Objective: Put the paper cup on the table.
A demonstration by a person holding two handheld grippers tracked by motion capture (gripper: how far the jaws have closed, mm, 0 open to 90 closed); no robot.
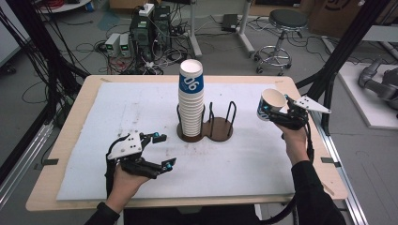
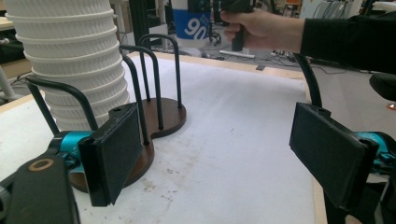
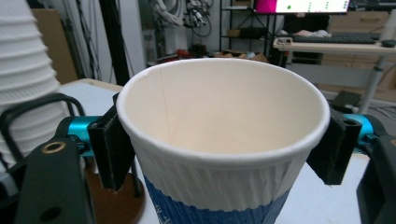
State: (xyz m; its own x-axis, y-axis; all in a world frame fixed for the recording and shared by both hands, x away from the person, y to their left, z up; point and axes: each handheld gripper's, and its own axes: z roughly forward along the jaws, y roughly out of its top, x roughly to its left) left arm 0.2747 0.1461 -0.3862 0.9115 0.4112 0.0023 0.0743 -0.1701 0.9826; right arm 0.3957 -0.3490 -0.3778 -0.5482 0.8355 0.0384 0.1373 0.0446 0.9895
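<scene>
A tall stack of white ribbed paper cups [image 1: 191, 101], the top one banded blue, stands in the left ring of a dark wooden cup holder [image 1: 220, 132] with black wire loops. My right gripper [image 1: 271, 110] is shut on a single blue-banded paper cup [image 1: 271, 104], held tilted above the table's right side; its pads [image 3: 111, 148] press on the cup [image 3: 219, 154] just under the rim. My left gripper [image 1: 164, 150] rests low at the front left, open, with nothing between its pads [image 2: 114, 151]. The stack [image 2: 70, 60] and holder [image 2: 163, 116] stand ahead of it.
A white foam sheet [image 1: 141, 112] covers the wooden table [image 1: 75, 117]. The holder's right ring [image 1: 221, 126] has no cups in it. Black frame posts [image 1: 342, 47] stand at the table's right and left. A stool [image 1: 281, 28] and electronics sit on the floor beyond.
</scene>
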